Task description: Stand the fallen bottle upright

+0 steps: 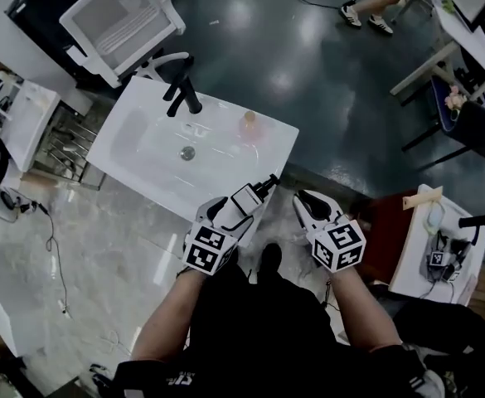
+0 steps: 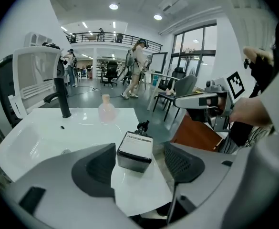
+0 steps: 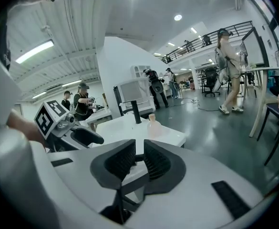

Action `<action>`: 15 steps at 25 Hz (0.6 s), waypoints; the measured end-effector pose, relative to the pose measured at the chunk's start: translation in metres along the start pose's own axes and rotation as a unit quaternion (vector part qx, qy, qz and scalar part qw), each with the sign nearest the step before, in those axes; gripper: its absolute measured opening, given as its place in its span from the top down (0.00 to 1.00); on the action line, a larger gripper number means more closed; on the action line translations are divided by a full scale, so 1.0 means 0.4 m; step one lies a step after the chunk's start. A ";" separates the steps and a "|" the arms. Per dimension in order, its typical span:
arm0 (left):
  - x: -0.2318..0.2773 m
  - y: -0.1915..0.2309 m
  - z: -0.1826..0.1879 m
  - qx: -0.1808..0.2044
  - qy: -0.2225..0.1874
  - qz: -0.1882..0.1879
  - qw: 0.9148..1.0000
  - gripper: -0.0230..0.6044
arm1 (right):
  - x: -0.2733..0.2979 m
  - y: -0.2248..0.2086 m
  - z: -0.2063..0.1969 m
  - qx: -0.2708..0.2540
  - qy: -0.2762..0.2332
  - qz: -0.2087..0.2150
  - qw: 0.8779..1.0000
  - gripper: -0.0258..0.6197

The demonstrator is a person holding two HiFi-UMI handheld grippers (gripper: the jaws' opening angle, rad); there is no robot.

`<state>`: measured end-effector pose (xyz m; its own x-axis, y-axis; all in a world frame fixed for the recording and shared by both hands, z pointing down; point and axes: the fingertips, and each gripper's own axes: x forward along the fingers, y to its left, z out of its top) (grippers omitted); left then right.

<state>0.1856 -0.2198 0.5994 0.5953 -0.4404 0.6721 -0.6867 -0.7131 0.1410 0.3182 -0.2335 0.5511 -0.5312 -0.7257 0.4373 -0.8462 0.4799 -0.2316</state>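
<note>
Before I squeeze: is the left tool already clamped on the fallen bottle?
No, the left tool has its jaws wide apart around the fallen bottle, with bare counter showing beside it.
</note>
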 end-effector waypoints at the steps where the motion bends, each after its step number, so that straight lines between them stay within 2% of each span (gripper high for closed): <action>1: 0.006 -0.003 -0.005 0.006 0.004 0.005 1.000 0.45 | 0.007 -0.006 -0.011 -0.002 0.005 0.005 1.000 0.86; 7: 0.053 -0.001 -0.024 0.025 0.021 0.022 0.999 0.41 | 0.080 -0.033 -0.076 -0.018 0.045 0.024 0.999 0.82; 15: 0.111 0.018 -0.038 0.050 0.039 0.023 0.998 0.41 | 0.195 -0.057 -0.139 -0.047 0.081 0.041 0.995 0.77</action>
<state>0.2006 -0.2362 0.6412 0.5269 -0.4335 0.7311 -0.6656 -0.7453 0.0378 0.2985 -0.2738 0.6388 -0.5774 -0.5977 0.5562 -0.7891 0.5835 -0.1921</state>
